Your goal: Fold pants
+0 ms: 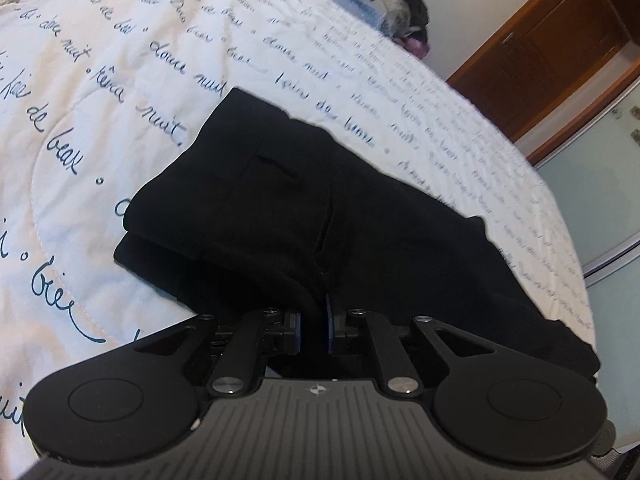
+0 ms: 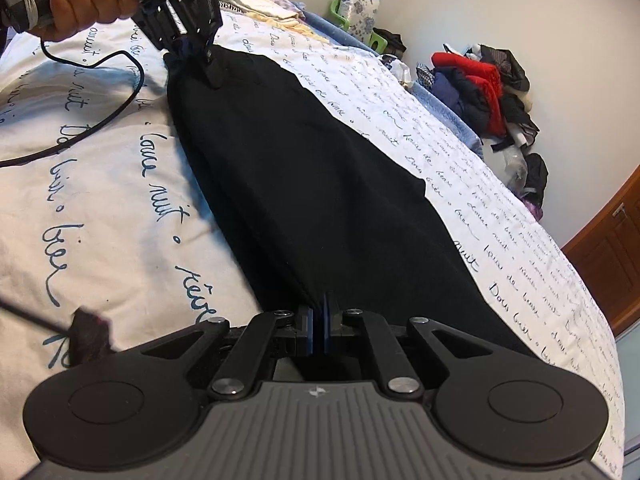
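Observation:
Black pants point(image 2: 300, 168) lie stretched in a long strip on a white quilt point(image 2: 100, 200) printed with blue script. My right gripper point(image 2: 319, 328) is shut on the near end of the strip, its blue pads almost touching with cloth pinched between them. At the far end a hand point(image 2: 80, 4) holds my left gripper point(image 2: 192, 56), tips down on the fabric. In the left wrist view the pants point(image 1: 320, 200) show a doubled-over layer. There my left gripper point(image 1: 313, 322) has its pads slightly apart, with a fold of black cloth lying loose in the gap.
A black cable point(image 2: 100, 120) trails over the quilt at left. A pile of clothes point(image 2: 488, 92) sits against the wall past the bed's far side. A wooden door point(image 2: 612, 248) stands at right. Pillows point(image 2: 360, 8) lie at the head. A small dark scrap point(image 2: 88, 336) rests near me.

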`<state>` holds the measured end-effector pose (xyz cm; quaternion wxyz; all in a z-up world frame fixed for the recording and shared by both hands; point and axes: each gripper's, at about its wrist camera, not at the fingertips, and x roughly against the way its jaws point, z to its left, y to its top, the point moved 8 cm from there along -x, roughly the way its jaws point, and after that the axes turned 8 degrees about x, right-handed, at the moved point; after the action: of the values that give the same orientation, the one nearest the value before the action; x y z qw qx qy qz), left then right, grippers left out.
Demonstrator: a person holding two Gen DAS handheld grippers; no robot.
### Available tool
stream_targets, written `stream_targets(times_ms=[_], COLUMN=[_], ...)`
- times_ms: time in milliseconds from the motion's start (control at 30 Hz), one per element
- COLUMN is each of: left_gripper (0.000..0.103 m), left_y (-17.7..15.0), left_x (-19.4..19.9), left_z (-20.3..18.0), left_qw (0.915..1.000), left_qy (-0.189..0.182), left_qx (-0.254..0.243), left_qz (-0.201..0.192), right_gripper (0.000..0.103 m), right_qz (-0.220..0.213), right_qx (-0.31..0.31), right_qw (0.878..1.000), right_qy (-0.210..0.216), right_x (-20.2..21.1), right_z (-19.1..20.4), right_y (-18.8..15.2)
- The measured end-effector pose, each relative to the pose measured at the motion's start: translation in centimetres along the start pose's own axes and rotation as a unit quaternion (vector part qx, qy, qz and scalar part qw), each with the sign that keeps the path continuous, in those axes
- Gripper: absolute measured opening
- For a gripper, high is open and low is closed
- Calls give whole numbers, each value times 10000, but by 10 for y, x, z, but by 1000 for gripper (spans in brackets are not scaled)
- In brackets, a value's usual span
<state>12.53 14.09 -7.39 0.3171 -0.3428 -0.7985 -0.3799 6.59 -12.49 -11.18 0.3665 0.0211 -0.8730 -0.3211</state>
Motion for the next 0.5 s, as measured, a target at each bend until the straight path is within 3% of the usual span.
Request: stream_targets(times_ms=[167,333,433,500], left_gripper=[31,31,35,42], left_y=[-2,-7,-11,-15], left_x=[14,52,71,71], left_z=[-1,-21,-53,-79], left_qw=[9996,9946,9876,9855], left_qy=[234,583,525,226], left_qx=[-136,-596,-1092,-1327], left_qz=[-98,-612,-998,-1037], right_gripper=[5,6,7,7], right_qz=[79,-15,-62,-65], right_qx=[27,-137,-226,-254], right_qw=[9999,9997,9993,9990], right_qy=[-128,-216,-297,-367], right_x=[-5,-4,-3,-2], right_z=[6,5,5,6], right_y=[-1,-4,-5,-5])
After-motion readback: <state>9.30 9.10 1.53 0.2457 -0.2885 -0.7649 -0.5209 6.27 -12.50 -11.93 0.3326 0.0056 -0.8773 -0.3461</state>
